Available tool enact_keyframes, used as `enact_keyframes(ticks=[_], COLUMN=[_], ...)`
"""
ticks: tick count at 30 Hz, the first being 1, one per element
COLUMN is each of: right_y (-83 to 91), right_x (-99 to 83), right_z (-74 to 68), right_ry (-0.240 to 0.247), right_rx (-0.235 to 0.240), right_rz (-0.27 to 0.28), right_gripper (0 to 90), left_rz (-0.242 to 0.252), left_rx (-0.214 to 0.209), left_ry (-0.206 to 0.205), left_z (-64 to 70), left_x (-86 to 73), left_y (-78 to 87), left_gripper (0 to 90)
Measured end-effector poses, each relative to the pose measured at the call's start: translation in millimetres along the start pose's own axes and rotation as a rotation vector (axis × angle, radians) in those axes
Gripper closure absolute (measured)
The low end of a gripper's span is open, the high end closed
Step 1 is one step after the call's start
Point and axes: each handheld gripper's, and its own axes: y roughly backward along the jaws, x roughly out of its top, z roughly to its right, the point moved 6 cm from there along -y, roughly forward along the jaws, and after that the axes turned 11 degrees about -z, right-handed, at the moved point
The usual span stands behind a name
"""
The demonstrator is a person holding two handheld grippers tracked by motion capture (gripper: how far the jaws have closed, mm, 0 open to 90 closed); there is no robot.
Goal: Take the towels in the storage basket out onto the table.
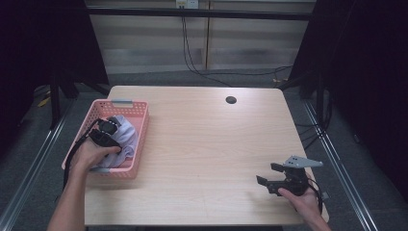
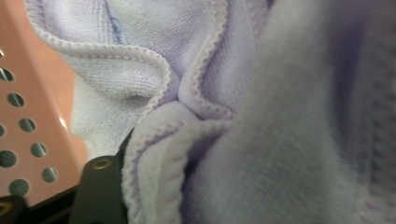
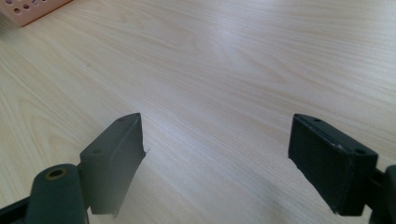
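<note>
A pink perforated basket (image 1: 143,126) stands on the left side of the wooden table (image 1: 207,144) and holds a crumpled lavender cloth (image 1: 128,138). My left gripper (image 1: 107,129) reaches down into the basket and presses on the cloth. In the left gripper view the cloth (image 2: 280,116) bulges close up. One black finger (image 2: 99,189) stands far to the left with a hemmed fold draped against it, the other is buried, and the basket wall (image 2: 32,116) is beside it. My right gripper (image 1: 267,173) (image 3: 217,135) rests open near the table's front right, with bare wood between its fingers.
A round cable hole (image 1: 231,100) sits near the far edge of the table. A corner of the basket (image 3: 32,11) shows at the top left of the right gripper view. Black cables (image 1: 192,62) trail over the floor behind the table.
</note>
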Motion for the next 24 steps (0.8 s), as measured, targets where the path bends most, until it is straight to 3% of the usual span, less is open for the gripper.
enact_keyframes(ticks=[3, 6, 8, 10, 12, 13, 14, 16, 19, 24], right_y=[-1.3, -1.5, -1.5, -0.5, -0.3, -0.6, -0.8, 0.1, 1.5, 1.9], right_x=[0.6, 1.4, 1.4, 1.4, 1.3, 1.4, 1.5, 1.5, 1.3, 1.4], right_z=[1.6, 1.5, 1.4, 1.8, 2.5, 2.8, 2.8, 2.4, 2.0, 2.3], right_ry=[-0.002, -0.005, -0.004, -0.008, -0.009, -0.013, -0.016, -0.012, -0.01, -0.012], right_rx=[-0.001, -0.002, -0.003, -0.003, -0.004, -0.006, -0.004, -0.002, 0.001, 0.004], right_rz=[0.0, 0.0, -0.002, 0.002, 0.004, 0.005, 0.005, 0.007, 0.014, 0.016], right_gripper=[18.1, 18.1, 18.1, 18.1, 18.1, 18.1, 18.1, 18.1, 18.1, 18.1], left_rz=[0.006, 0.047, 0.053, 0.102, 0.109, 0.138, 0.138, 0.179, 0.184, 0.219], left_rx=[-0.03, -0.097, -0.111, -0.141, -0.162, -0.209, -0.209, -0.27, -0.27, -0.308], left_ry=[0.015, 0.036, 0.045, 0.077, 0.069, 0.078, 0.078, 0.069, 0.109, 0.085], left_z=[-0.5, -5.3, -7.3, -10.8, -10.1, -10.7, -10.7, -13.8, -16.9, -18.4], left_x=[-1.3, -4.0, -5.5, -9.8, -11.4, -12.9, -12.9, -13.7, -15.3, -16.3], left_y=[2.2, 6.7, 8.2, 12.7, 14.4, 19.1, 19.1, 25.4, 28.8, 34.1], left_gripper=[44.8, 48.1, 48.8, 49.5, 49.7, 49.6, 49.6, 49.4, 49.1, 49.2])
